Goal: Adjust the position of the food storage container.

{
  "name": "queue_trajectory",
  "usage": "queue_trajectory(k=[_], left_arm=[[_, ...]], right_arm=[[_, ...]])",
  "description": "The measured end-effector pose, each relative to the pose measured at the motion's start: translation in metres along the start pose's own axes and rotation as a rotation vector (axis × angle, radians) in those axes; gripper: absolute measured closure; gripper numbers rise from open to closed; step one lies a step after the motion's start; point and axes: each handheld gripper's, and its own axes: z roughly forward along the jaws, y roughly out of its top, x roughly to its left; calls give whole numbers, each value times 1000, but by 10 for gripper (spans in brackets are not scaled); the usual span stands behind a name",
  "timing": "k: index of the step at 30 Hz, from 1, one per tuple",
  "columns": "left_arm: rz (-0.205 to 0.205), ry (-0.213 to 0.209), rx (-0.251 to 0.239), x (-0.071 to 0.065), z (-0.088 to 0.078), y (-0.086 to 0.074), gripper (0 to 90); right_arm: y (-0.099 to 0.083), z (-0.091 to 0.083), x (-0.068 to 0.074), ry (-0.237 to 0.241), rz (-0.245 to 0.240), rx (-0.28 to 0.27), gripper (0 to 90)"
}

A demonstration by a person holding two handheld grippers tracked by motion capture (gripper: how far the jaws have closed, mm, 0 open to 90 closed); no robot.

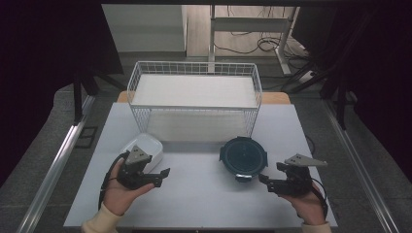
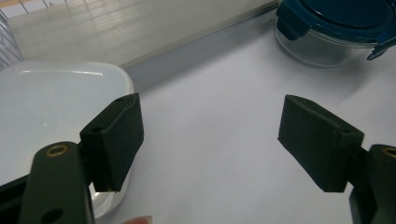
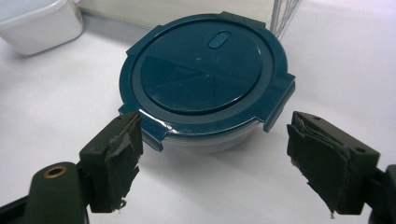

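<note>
Container with the dark blue lid (image 3: 205, 79) sits right ahead of your right gripper (image 3: 215, 158), round glass body under a clip-on lid, flat on the white table (image 1: 204, 194). Your jaws there are spread wide with nothing between them, and the tub's near edge lies just past the tips; the left pad (image 3: 119, 158) looks close to one of the lid's clips, though I can't tell if it's actually touching. Both pads on that gripper look pretty chewed up and ragged.

Over on your other hand, the left gripper (image 2: 210, 140) is also wide open and holding nothing, just bare table between the pads. The white lidded box (image 2: 56, 102) is right against the outside of its left jaw, partly hidden behind it, and the blue-lidded container shows up beyond the right jaw, well apart.

Past both sets of jaws stands the white wire basket (image 1: 194, 99), farther back on the table.
</note>
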Motion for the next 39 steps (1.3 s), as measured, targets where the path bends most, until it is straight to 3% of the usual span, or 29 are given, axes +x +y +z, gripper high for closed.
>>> queue_trajectory(k=[16, 28, 34, 39], left_arm=[[-34, -49, 2, 4, 0, -1, 226], [-24, -53, 6, 4, 0, -2, 233], [-22, -52, 2, 2, -4, -1, 231], [-25, -53, -5, 4, -8, -1, 232]], right_arm=[[-1, 6, 4, -2, -15, 36, 217], [6, 9, 6, 0, -14, 48, 273], [13, 8, 5, -10, -6, 53, 301], [30, 10, -3, -31, 9, 63, 338]])
